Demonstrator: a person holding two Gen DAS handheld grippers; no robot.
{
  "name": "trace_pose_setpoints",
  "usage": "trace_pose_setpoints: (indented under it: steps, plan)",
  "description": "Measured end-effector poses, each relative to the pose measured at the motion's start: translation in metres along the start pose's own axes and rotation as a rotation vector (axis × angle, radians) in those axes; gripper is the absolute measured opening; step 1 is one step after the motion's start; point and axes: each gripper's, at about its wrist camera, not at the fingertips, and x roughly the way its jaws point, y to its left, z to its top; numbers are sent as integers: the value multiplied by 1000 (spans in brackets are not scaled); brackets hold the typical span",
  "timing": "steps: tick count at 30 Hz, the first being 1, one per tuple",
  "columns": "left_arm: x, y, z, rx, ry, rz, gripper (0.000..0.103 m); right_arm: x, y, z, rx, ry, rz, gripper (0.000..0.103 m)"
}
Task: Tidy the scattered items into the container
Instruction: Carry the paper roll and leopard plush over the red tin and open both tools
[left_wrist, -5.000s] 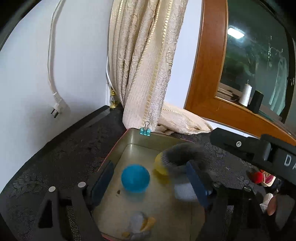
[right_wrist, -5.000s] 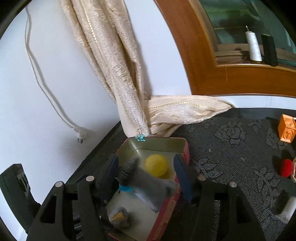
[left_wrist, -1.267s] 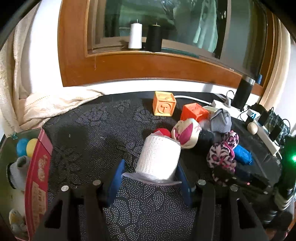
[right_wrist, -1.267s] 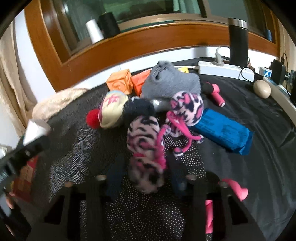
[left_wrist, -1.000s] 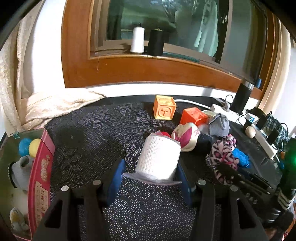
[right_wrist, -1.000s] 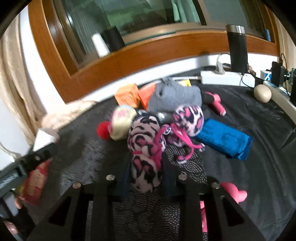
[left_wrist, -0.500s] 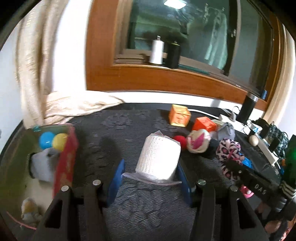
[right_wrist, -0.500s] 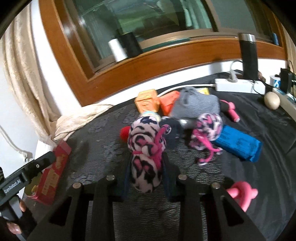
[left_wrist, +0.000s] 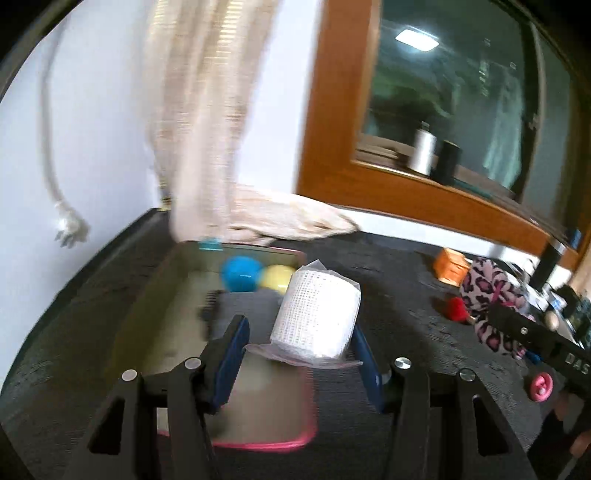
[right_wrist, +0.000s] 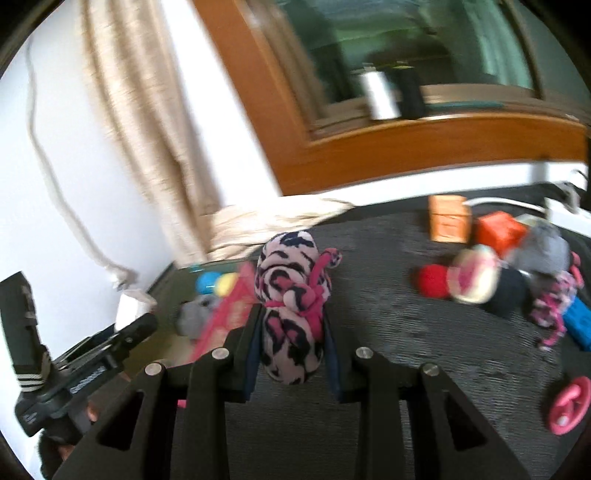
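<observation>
**tin_tidier:** Both hands loaded right now. My left gripper (left_wrist: 301, 363) has its jaws clamped on the white mesh roll (left_wrist: 316, 314), wrapped in clear film, and it hangs right over the near half of the container (left_wrist: 147, 295). My right gripper (right_wrist: 291, 363) has its jaws squeezed tight on the pink leopard sock bundle (right_wrist: 291, 306), which is short of the container, off its red side wall.

**sock_drawer:** How do they feel to carry?

**tin_tidier:** Guessing from the look: the roll is light and fairly firm, but that film is probably slippery, so I'd grip across the body, not the loose skirt at the bottom. The sock bundle is soft and squashes a lot; mid-body below the knot seems the safest hold.

**sock_drawer:** Anything in the way?

**tin_tidier:** Inside the container there's a grey sock (right_wrist: 195, 314) near the middle, then a blue ball (left_wrist: 240, 275) and a yellow ball (left_wrist: 277, 278) at the far end. So the free floor is the near part. Beyond the container, a cream curtain (left_wrist: 207, 122) drapes down to its far rim. Well off to the container's right, still on the worktop (right_wrist: 388, 325), sit an orange block (right_wrist: 448, 218), a red ball (right_wrist: 434, 280) and a pink wheel (right_wrist: 569, 404).
</observation>
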Motion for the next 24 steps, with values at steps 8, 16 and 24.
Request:
trace_pose_setpoints:
  steps: [8,16,24]
  plan:
    - [-5,59,-4,-92,1,75,58,32,83,0,-122,41,119,33]
    - [-9,89,-10,-161,-3,84,70,59,127,-6,-150,91,190,36]
    - [-14,112,-12,-218,-15,98,70,72,130,-11,-111,124,215,53]
